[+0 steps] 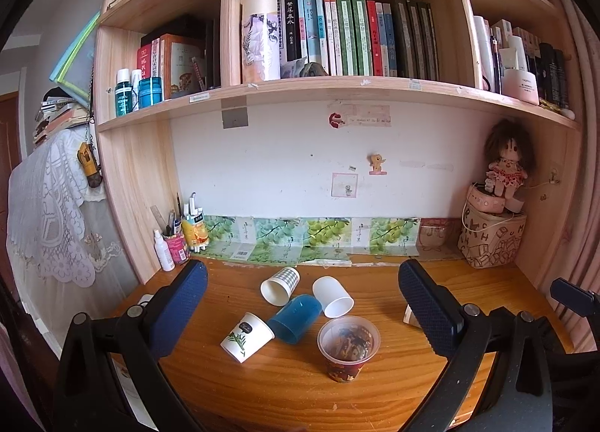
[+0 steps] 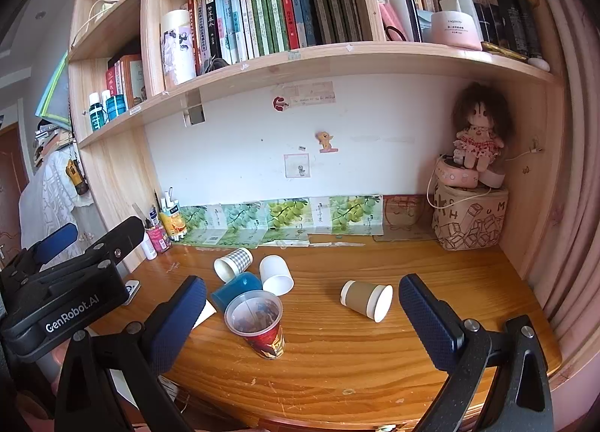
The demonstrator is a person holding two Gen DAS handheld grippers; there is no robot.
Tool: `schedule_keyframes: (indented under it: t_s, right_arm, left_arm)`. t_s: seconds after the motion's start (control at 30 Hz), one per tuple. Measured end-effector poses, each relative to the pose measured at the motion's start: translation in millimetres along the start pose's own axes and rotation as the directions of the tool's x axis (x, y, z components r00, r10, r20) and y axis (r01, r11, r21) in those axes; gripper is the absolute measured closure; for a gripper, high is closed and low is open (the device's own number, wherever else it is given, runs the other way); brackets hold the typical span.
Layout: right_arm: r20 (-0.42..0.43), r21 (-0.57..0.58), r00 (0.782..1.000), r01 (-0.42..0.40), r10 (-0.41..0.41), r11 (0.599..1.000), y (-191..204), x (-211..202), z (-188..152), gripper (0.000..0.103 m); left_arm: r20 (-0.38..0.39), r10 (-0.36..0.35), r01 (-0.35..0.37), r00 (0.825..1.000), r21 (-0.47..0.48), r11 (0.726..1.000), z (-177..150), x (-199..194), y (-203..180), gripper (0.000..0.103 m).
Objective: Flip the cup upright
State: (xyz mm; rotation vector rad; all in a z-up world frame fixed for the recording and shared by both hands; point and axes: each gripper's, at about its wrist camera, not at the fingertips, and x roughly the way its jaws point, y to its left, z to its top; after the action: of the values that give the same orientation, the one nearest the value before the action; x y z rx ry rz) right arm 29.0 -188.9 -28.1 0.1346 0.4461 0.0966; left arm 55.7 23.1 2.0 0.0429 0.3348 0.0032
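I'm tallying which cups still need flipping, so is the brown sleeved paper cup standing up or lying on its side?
On its side. The brown sleeved cup lies on the desk, apart from the other cups, its white rim facing right and toward the camera.

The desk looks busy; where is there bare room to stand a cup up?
Bare wood lies along the desk front edge, and between the brown cup and patterned bag. Crowded: blue cup, white cup, checked cup and upright red cup cluster.

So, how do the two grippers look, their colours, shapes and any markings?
Both are black plastic frames with silver pivot bolts and two broad fingers faced with dark blue, diamond-textured pads. The left gripper carries white lettering "GenRobot.AI" on its body, seen from the right wrist view. The right gripper looks identical. No cables or sleeves show.
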Motion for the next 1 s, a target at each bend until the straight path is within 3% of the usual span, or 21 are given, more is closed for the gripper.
schedule_keyframes:
  t_s: [1.0]
  right_arm:
    - [-0.03,0.011,0.999,0.015,-0.014,1.0,-3.0,-5.1,-7.5,0.0]
  left_arm:
    - [-0.034,-0.027,0.027,0.999,0.014,1.0,-5.9,-2.9,-5.8,0.001]
